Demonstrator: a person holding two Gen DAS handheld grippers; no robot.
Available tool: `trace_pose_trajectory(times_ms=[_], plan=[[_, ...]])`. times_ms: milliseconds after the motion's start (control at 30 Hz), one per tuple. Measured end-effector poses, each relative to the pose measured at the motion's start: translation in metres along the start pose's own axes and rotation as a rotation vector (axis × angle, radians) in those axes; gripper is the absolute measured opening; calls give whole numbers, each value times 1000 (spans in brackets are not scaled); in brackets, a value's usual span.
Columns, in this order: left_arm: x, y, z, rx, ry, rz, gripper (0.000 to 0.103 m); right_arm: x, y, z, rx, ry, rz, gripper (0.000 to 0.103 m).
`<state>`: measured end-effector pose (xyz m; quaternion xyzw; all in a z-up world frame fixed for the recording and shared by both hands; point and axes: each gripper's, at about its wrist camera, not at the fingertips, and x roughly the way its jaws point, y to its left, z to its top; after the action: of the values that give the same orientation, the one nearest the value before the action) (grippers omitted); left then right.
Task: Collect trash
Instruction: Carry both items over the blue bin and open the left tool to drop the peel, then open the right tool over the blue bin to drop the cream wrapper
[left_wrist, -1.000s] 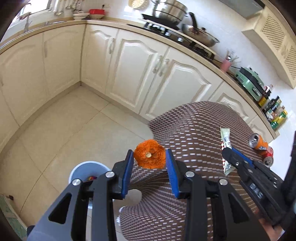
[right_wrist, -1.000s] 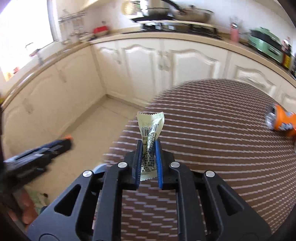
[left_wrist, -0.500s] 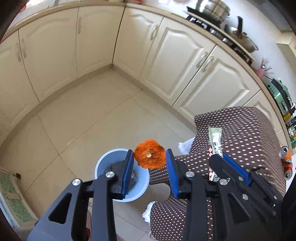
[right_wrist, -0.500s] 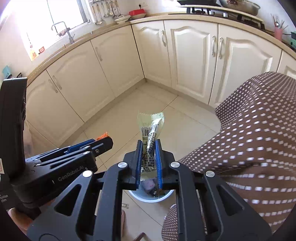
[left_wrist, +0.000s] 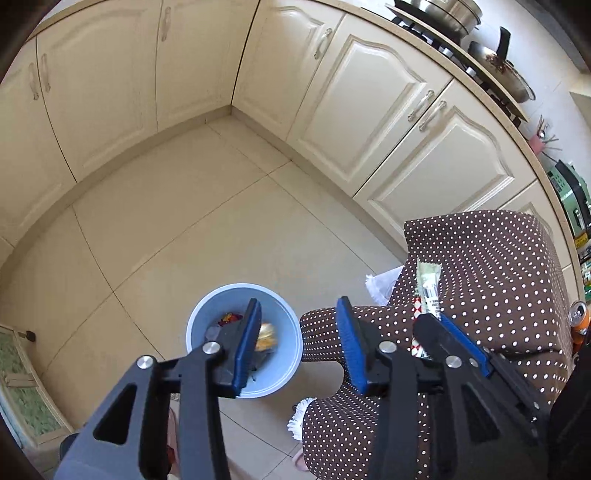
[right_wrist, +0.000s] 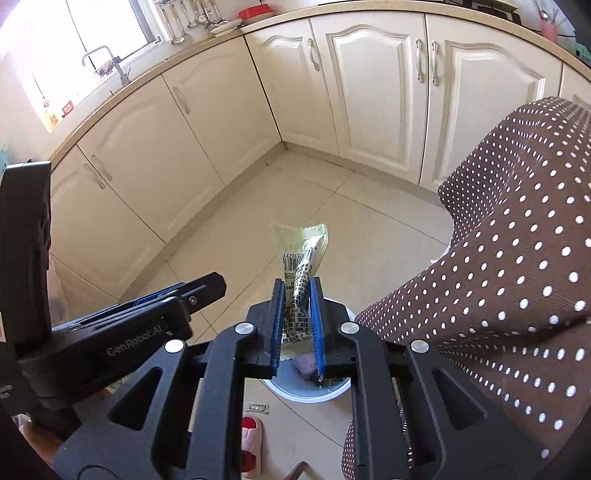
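Over a pale blue bin (left_wrist: 288, 325) on the floor, the left gripper (left_wrist: 299, 332) hangs spread and empty, while beside it the right gripper (right_wrist: 297, 314) pinches a green wrapper (right_wrist: 301, 258) above the bin's rim, which likely needs releasing next.

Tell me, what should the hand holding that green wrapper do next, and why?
Probably open the right gripper so the green wrapper drops. It is shut on the wrapper right above the blue bin, which already holds trash, and the left gripper is open and empty, apparently finished there.
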<state>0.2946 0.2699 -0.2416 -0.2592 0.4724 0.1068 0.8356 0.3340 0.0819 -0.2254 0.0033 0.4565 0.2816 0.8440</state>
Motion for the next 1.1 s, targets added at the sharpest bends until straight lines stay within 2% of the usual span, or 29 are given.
trace_pose_trajectory(times_ms=[500, 867, 1100], plan=[[-10, 18, 1, -15, -11, -11, 44, 13, 10, 0, -4, 35, 21, 15], [-18, 39, 4, -47, -19, 4, 44, 27, 24, 3, -1, 49, 24, 20], [-35, 37, 3, -45, -41, -3, 43, 14, 22, 5, 1, 30, 17, 21]])
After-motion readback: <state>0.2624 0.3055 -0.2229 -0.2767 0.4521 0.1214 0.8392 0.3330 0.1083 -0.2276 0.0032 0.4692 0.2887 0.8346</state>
